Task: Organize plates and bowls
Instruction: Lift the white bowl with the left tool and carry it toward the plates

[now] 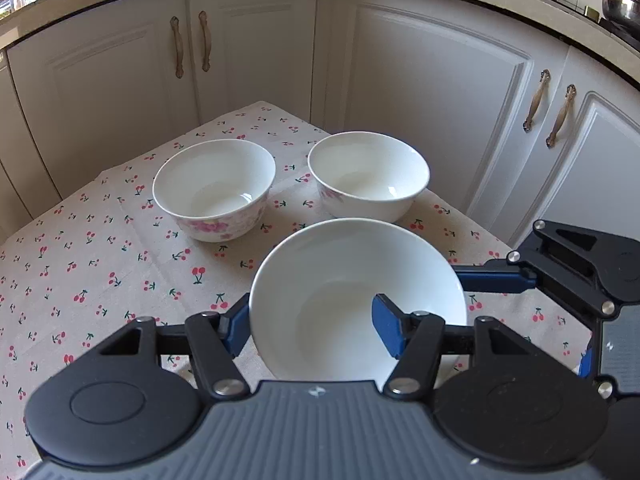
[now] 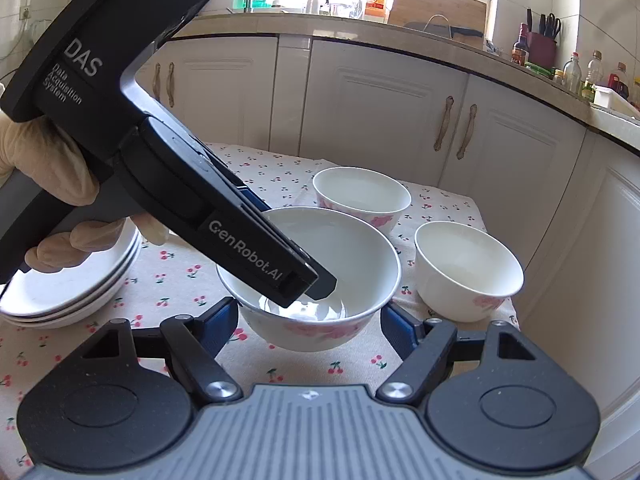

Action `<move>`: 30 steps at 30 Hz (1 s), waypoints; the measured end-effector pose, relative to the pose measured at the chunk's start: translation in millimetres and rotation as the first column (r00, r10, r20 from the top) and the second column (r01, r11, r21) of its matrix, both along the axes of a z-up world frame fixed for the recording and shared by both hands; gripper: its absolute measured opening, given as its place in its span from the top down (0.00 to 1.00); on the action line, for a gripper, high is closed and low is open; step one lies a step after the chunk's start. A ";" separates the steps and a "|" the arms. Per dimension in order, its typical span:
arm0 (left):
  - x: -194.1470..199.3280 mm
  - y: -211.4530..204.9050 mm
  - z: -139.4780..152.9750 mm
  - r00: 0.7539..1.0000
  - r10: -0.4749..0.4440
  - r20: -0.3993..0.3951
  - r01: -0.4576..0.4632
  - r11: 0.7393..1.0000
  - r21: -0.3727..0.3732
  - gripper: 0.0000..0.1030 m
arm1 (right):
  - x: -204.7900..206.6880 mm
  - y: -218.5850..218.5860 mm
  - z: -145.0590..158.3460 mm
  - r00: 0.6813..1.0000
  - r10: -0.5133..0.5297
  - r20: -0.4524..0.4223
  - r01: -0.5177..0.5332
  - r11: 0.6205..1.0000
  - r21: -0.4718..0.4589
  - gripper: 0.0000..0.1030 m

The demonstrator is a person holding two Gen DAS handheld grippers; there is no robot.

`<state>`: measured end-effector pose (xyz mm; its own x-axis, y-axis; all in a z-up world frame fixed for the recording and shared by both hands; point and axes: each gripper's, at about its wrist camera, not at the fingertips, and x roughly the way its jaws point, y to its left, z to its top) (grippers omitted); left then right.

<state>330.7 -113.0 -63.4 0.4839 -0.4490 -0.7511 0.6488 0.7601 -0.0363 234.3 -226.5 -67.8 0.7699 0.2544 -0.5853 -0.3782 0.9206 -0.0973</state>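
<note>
Left tool (image 1: 312, 326) grips near bowl (image 1: 352, 280) by its rim, one finger inside, one outside.
Bowl tilted, just above the bench (image 1: 100, 264); two more bowls (image 1: 214, 188) (image 1: 368, 174) stand behind, apart. Right tool (image 2: 310, 326) open, fingers either side of the held bowl. Plate stack (image 2: 76, 284) at left.
</note>
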 end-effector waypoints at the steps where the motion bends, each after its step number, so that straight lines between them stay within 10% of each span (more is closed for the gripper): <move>1: -4.5 1.0 1.1 1.000 0.002 0.000 -0.002 1.000 -0.003 0.40 | -3.8 -0.9 1.8 1.000 0.005 -0.002 -0.005 1.000 0.005 0.20; 30: -84.8 26.1 -10.4 0.999 -0.006 -0.044 0.006 1.000 0.004 0.40 | -71.2 4.2 -2.5 0.988 0.113 -0.106 -0.112 0.994 0.012 0.20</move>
